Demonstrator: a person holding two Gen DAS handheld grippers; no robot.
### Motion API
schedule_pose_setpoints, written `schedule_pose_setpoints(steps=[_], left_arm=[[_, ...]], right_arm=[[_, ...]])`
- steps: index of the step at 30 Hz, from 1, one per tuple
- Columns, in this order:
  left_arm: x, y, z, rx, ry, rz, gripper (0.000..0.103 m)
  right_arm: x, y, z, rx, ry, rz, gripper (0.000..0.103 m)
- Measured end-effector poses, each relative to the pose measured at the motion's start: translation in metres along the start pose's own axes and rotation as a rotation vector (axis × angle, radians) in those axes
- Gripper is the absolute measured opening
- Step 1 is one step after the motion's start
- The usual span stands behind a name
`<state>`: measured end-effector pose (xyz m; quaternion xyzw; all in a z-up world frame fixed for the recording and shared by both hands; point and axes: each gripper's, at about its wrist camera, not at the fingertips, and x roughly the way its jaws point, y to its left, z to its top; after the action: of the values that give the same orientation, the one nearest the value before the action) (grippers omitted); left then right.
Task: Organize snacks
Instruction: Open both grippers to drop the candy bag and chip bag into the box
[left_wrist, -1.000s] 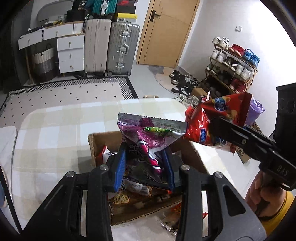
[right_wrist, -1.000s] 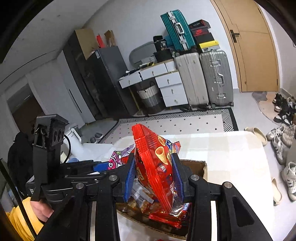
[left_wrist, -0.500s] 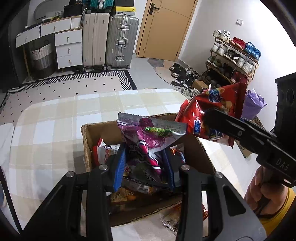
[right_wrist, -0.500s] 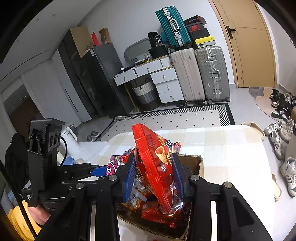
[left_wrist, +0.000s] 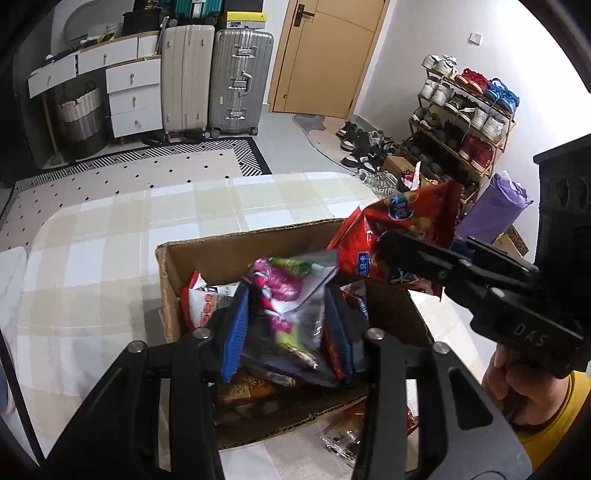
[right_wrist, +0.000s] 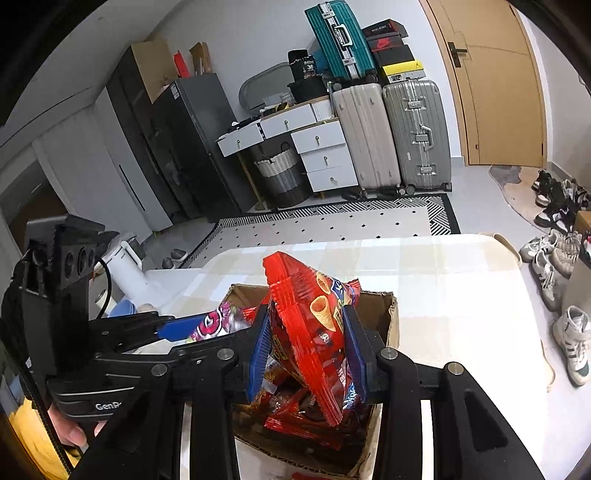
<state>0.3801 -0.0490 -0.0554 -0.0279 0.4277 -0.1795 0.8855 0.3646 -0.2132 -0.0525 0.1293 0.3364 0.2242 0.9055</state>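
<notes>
An open cardboard box (left_wrist: 221, 251) with several snack packets in it stands on the checked table (left_wrist: 110, 240). My left gripper (left_wrist: 286, 332) hovers over the box, its jaws opening. The purple snack bag (left_wrist: 284, 295) is blurred between the blue pads and is slipping down into the box. My right gripper (right_wrist: 306, 354) is shut on a red cone-snack bag (right_wrist: 310, 332), held upright over the box's right part (right_wrist: 391, 314). In the left wrist view that red bag (left_wrist: 402, 221) hangs above the box's right rim. A hand holds each gripper.
Loose snack packets (left_wrist: 343, 435) lie on the table in front of the box. A white kettle (right_wrist: 125, 266) stands off the table's left side. Beyond the table are a patterned rug, suitcases (left_wrist: 240, 81), drawers and a shoe rack (left_wrist: 461, 122).
Both grippers sank toward the box, which now shows more fully. The purple bag has dropped lower between the left pads and blurred. The red bag stays clamped in the right gripper.
</notes>
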Motion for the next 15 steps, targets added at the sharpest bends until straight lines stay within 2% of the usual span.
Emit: schedule_pose_setpoints(steps=[3, 6, 15], left_arm=[[-0.005, 0.001, 0.0, 0.003, -0.008, -0.004, 0.044], [-0.009, 0.002, 0.0, -0.001, -0.01, -0.014, 0.052], [-0.028, 0.006, -0.001, -0.013, -0.044, -0.022, 0.056]], right_arm=[[-0.003, 0.001, 0.0, -0.004, -0.017, 0.001, 0.038], [-0.004, 0.001, 0.0, -0.004, -0.021, 0.005, 0.038], [-0.008, -0.002, -0.003, 0.006, -0.028, 0.002, 0.038]])
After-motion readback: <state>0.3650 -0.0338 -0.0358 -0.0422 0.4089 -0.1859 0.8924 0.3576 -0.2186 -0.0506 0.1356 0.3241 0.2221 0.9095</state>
